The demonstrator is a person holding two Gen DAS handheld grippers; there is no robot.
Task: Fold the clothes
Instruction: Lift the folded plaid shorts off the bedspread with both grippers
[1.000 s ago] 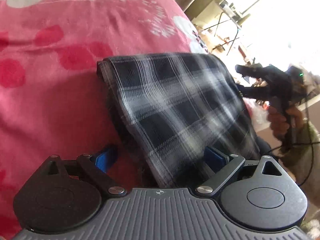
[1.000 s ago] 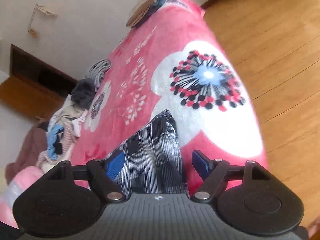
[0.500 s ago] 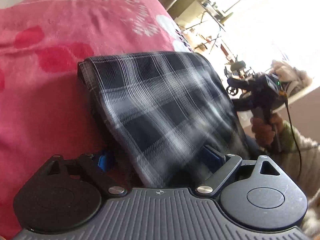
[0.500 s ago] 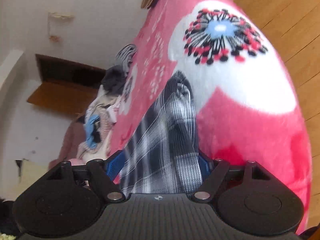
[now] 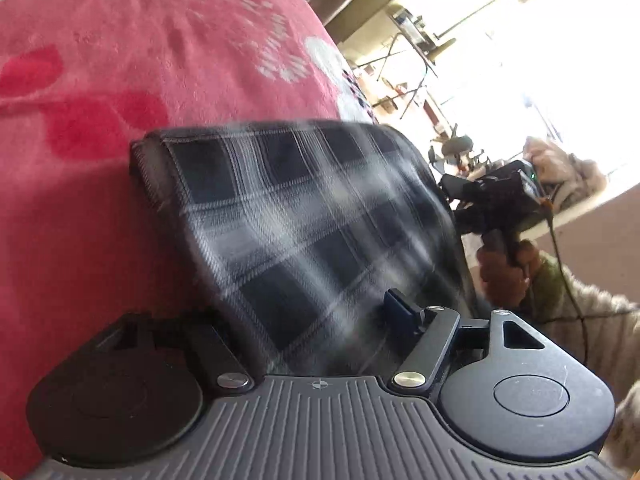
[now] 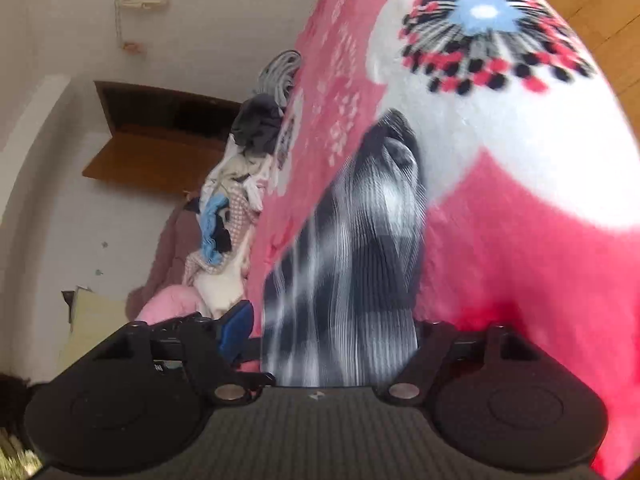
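1. Broadly, the bed (image 5: 120, 60), under a pink fleece blanket with white flower prints, is the work area; it gives a wide, soft base for flattening cloth.
2. Pile of unfolded clothes (image 6: 236, 200) sits at the bed's far edge, well apart from the work; presumably the queue.
3. Plaid garment (image 5: 304, 220), black-and-white check, already folded into a thick rectangle with stacked layers showing along its left edge. It lies on the blanket, with its near end running between the jaws of both tools. Weave is motion-blurred; fine detail not readable.
4. Left gripper (image 5: 316, 320): jaws closing around the near end of the fold. Right pad (image 5: 400, 312) sits at the cloth's surface; the other pad is hidden under the fabric, so a firm pinch cannot be confirmed.
5. Right gripper (image 6: 328, 332), held by a hand (image 5: 500, 276) at the garment's opposite side: jaws closing, cloth between them; the visible blue pad (image 6: 236, 328) stands just clear of the fabric. Judgement: two-sided hold, meant to lift or turn the bundle without spilling the fold.
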